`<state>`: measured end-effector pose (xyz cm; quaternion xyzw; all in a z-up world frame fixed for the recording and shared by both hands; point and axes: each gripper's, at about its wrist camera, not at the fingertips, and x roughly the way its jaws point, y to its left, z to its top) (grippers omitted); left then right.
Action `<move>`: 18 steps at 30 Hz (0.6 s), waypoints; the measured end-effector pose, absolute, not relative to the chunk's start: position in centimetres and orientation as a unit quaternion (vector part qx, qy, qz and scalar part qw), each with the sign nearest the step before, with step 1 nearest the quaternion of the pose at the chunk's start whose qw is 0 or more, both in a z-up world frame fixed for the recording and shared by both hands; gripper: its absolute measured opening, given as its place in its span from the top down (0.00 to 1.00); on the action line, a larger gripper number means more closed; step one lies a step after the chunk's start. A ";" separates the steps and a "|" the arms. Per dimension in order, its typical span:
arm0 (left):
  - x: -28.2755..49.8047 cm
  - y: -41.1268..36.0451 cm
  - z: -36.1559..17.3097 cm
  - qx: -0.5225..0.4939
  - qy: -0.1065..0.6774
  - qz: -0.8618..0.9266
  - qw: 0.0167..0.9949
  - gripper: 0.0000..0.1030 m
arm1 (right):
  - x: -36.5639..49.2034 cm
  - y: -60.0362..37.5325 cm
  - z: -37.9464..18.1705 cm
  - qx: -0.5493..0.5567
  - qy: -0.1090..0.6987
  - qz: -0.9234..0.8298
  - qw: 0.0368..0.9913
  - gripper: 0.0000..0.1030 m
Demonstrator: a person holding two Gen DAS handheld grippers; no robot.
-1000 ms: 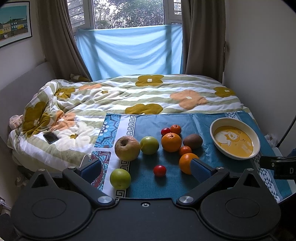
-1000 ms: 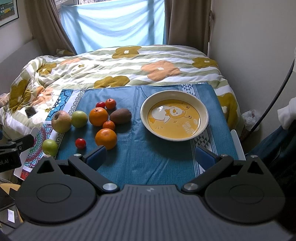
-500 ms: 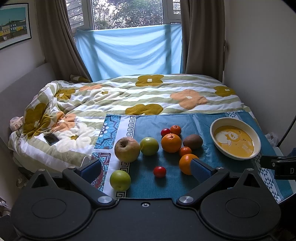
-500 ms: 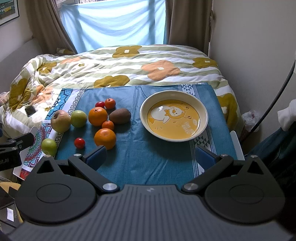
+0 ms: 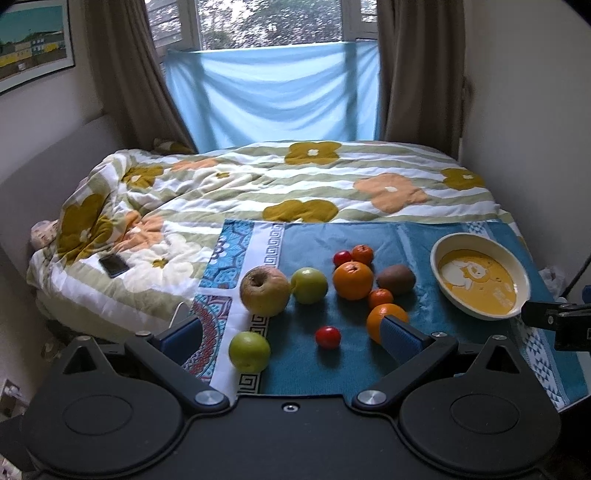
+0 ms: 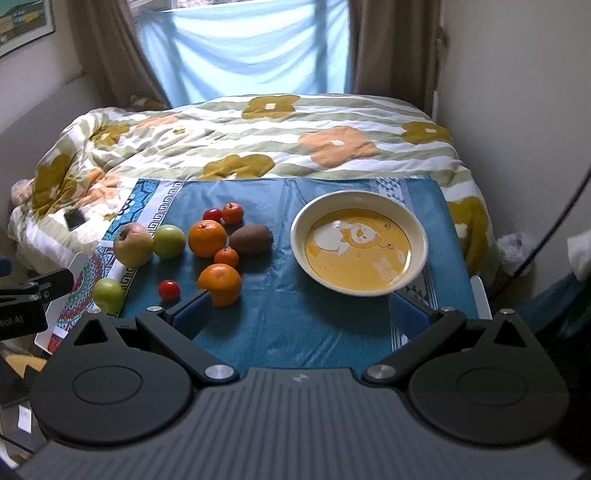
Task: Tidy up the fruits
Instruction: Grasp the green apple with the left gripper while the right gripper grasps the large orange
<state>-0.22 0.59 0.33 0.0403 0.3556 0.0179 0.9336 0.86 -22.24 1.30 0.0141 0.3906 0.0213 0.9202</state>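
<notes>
round glossy bowl (image 6: 359,280) now nearer

Home bedroom, floral-quilted bed (image 5: 280,184), curtained window (image 5: 273,22)

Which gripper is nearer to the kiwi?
Hard to call. The kiwi lies ahead of the left gripper, toward its right finger; it lies ahead-left of the right gripper.

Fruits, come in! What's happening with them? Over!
Left gripper and right gripper open, empty. Ten fruits loose on blue cloth; bowl holds none. Nothing blocking.
</notes>
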 end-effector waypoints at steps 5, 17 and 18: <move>0.3 1.2 -0.7 0.030 0.360 0.050 0.931 0.00 | 2.6 -21.6 -0.2 0.005 0.394 0.066 0.917 0.00; 4.1 4.5 -7.0 0.031 0.374 0.066 0.924 0.01 | 7.7 -17.8 -6.5 -0.005 0.402 0.117 0.908 0.00; 4.5 4.6 -7.6 0.033 0.375 0.066 0.924 0.02 | 8.1 -17.4 -7.1 -0.004 0.404 0.117 0.907 0.00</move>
